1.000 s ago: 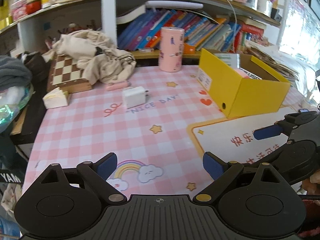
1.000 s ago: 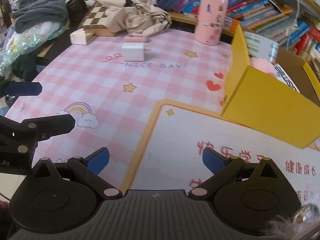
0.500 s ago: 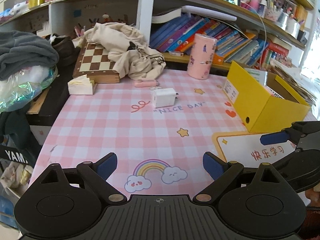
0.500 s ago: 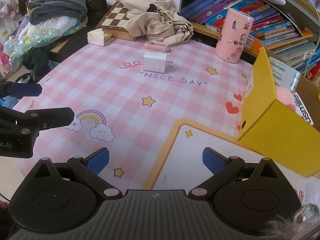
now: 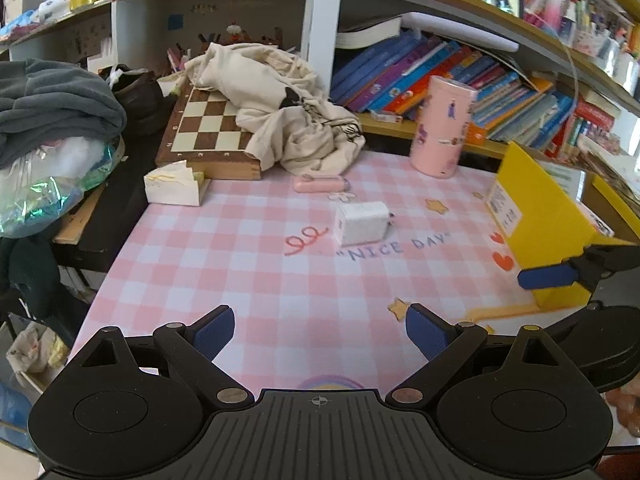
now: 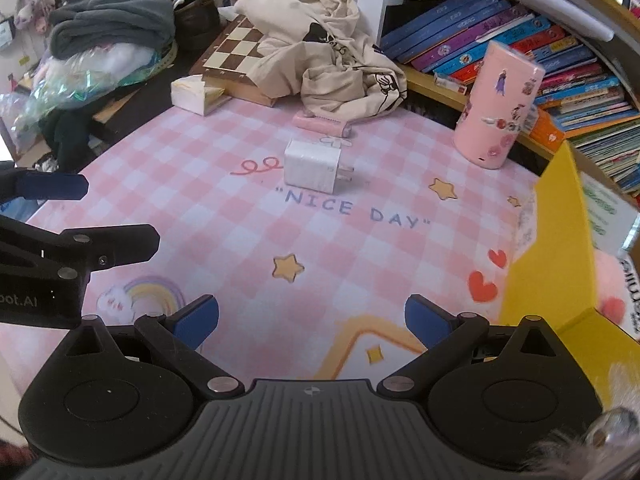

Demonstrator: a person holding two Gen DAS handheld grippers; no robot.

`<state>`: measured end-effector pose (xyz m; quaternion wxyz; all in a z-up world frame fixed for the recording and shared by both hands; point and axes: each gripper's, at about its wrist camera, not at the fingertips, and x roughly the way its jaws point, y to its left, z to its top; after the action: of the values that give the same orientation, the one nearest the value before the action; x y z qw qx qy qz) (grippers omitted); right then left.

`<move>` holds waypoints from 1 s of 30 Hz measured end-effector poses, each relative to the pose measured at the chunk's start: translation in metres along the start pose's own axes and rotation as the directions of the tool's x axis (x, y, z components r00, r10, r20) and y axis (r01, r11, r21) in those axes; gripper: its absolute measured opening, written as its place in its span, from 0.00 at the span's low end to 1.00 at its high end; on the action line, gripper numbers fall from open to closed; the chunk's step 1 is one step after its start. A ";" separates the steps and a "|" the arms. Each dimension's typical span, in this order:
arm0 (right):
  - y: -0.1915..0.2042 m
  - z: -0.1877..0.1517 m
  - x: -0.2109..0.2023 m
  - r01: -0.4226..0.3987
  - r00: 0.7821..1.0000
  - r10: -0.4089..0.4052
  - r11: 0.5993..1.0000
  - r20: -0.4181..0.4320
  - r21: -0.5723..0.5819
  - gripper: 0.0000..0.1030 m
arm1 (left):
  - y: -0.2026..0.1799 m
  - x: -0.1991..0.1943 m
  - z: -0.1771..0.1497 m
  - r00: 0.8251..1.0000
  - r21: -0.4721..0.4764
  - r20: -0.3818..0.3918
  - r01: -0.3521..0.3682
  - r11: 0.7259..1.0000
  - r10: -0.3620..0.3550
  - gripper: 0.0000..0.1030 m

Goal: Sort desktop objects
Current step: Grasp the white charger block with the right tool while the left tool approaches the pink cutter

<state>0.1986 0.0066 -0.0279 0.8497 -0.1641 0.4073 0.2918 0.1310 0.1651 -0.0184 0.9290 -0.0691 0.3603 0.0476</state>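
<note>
The table (image 5: 240,280), covered by a pink checked mat, is crowded along its far edge by a chessboard (image 5: 208,128), a beige cloth (image 5: 288,112) and a pink canister (image 5: 446,128); a yellow box (image 5: 548,216) stands at the right edge. A white charger (image 5: 362,224) lies unobstructed mid-table, a pink case (image 5: 320,183) just behind. Both the left gripper (image 5: 320,332) and right gripper (image 6: 312,318) are seen with fingers apart, empty.

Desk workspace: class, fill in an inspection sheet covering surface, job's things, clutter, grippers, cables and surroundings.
Surface: pink checked mat printed "NICE DAY".
Job's things: white charger lying mid-mat; pink stick-shaped item behind it; pink cylinder upright; yellow box open at the right.
Clutter: beige cloth draped over chessboard; small white box.
Grippers: left gripper and right gripper both open, empty.
Cables: nothing seen.
Surroundings: shelves of books; grey folded clothes.
</note>
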 end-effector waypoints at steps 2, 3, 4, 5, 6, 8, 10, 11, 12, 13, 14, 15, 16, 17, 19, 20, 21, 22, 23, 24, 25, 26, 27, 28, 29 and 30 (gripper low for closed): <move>0.000 0.007 0.011 -0.015 1.000 0.015 1.000 -0.007 -0.005 0.97 | 0.002 0.006 0.005 1.000 -0.001 0.007 -0.007 1.000 0.007 0.92; 0.000 0.011 0.016 -0.022 1.000 0.022 1.000 -0.007 -0.013 0.97 | 0.004 0.010 0.008 1.000 -0.001 0.010 -0.011 1.000 0.011 0.92; 0.000 0.015 0.021 -0.028 1.000 0.028 0.999 -0.006 -0.021 0.97 | 0.005 0.013 0.010 1.000 -0.001 0.010 -0.014 1.000 0.014 0.92; 0.000 0.019 0.025 -0.034 0.999 0.034 0.999 -0.002 -0.027 0.97 | 0.006 0.017 0.013 1.000 -0.001 0.010 -0.019 1.000 0.019 0.92; -0.001 0.024 0.029 -0.039 0.999 0.040 0.999 0.004 -0.030 0.97 | 0.007 0.020 0.016 1.000 -0.001 0.013 -0.023 1.000 0.023 0.92; -0.003 0.034 0.037 -0.048 0.999 0.049 0.998 0.017 -0.028 0.96 | 0.010 0.027 0.023 0.999 -0.004 0.022 -0.028 1.000 0.028 0.92; -0.006 0.043 0.044 -0.053 0.998 0.054 0.998 0.035 -0.031 0.96 | 0.013 0.033 0.031 0.999 -0.006 0.033 -0.035 0.999 0.035 0.92; -0.007 0.047 0.049 -0.043 0.998 0.044 0.999 0.050 -0.032 0.96 | 0.014 0.036 0.035 0.998 -0.006 0.039 -0.040 0.999 0.040 0.92; -0.009 0.051 0.052 -0.032 0.997 0.034 0.999 0.068 -0.030 0.96 | 0.016 0.039 0.039 0.998 -0.006 0.044 -0.044 0.999 0.045 0.92; -0.011 0.054 0.056 -0.029 0.996 0.031 0.999 0.084 -0.024 0.96 | 0.017 0.042 0.044 0.998 -0.008 0.050 -0.049 0.999 0.049 0.92; -0.013 0.058 0.061 -0.030 0.995 0.032 0.999 0.096 -0.017 0.96 | 0.018 0.044 0.048 0.997 -0.010 0.055 -0.052 0.999 0.052 0.92; -0.015 0.062 0.065 -0.032 0.994 0.033 0.999 0.106 -0.010 0.96 | 0.020 0.046 0.051 0.997 -0.011 0.059 -0.055 0.998 0.055 0.92; -0.016 0.066 0.069 -0.034 0.993 0.034 0.999 0.117 -0.003 0.96 | 0.021 0.049 0.055 0.996 -0.013 0.061 -0.059 0.998 0.060 0.92; -0.017 0.070 0.074 -0.035 0.991 0.035 0.999 0.126 -0.004 0.96 | 0.023 0.052 0.059 0.996 -0.014 0.063 -0.063 0.998 0.064 0.92; -0.016 0.077 0.081 -0.042 0.990 0.044 0.999 0.137 -0.016 0.96 | 0.025 0.057 0.065 0.996 -0.016 0.062 -0.067 0.998 0.068 0.92; -0.016 0.079 0.086 -0.049 0.989 0.052 0.999 0.136 -0.025 0.96 | 0.026 0.060 0.067 0.996 -0.019 0.060 -0.068 0.998 0.069 0.92; -0.015 0.082 0.090 -0.053 0.989 0.057 0.998 0.133 -0.034 0.95 | 0.028 0.062 0.069 0.996 -0.023 0.057 -0.067 0.997 0.068 0.92; -0.014 0.083 0.094 -0.054 0.990 0.059 0.998 0.130 -0.041 0.95 | 0.029 0.065 0.071 0.996 -0.028 0.052 -0.066 0.997 0.068 0.92; -0.013 0.084 0.098 -0.055 0.990 0.061 0.997 0.128 -0.047 0.94 | 0.029 0.067 0.072 0.997 -0.030 0.048 -0.066 0.997 0.068 0.92; -0.013 0.084 0.101 -0.059 0.990 0.065 0.997 0.125 -0.050 0.90 | 0.030 0.070 0.072 0.997 -0.030 0.043 -0.068 0.997 0.069 0.92; -0.013 0.084 0.105 -0.064 0.990 0.069 0.997 0.122 -0.051 0.83 | 0.030 0.072 0.072 0.997 -0.027 0.037 -0.069 0.997 0.070 0.92; -0.013 0.084 0.108 -0.070 0.990 0.075 0.996 0.117 -0.050 0.80 | 0.030 0.075 0.073 0.997 -0.025 0.031 -0.070 0.997 0.071 0.92; -0.014 0.085 0.110 -0.071 0.990 0.077 0.996 0.117 -0.051 0.77 | 0.030 0.077 0.073 0.997 -0.021 0.025 -0.071 0.997 0.072 0.92; -0.014 0.085 0.111 -0.072 0.990 0.078 0.996 0.119 -0.053 0.70 | 0.029 0.079 0.073 0.997 -0.017 0.020 -0.070 0.997 0.071 0.92; -0.014 0.085 0.112 -0.072 0.989 0.078 0.996 0.122 -0.055 0.64 | 0.029 0.081 0.074 0.997 -0.011 0.016 -0.069 0.998 0.069 0.92; -0.014 0.085 0.114 -0.072 0.989 0.079 0.996 0.124 -0.057 0.56 | 0.028 0.083 0.074 0.998 -0.006 0.014 -0.068 0.998 0.068 0.92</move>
<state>0.3148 0.0802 -0.0648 0.8576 -0.1518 0.3508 0.3441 0.2374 0.2078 -0.0230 0.9292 -0.0590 0.3559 0.0804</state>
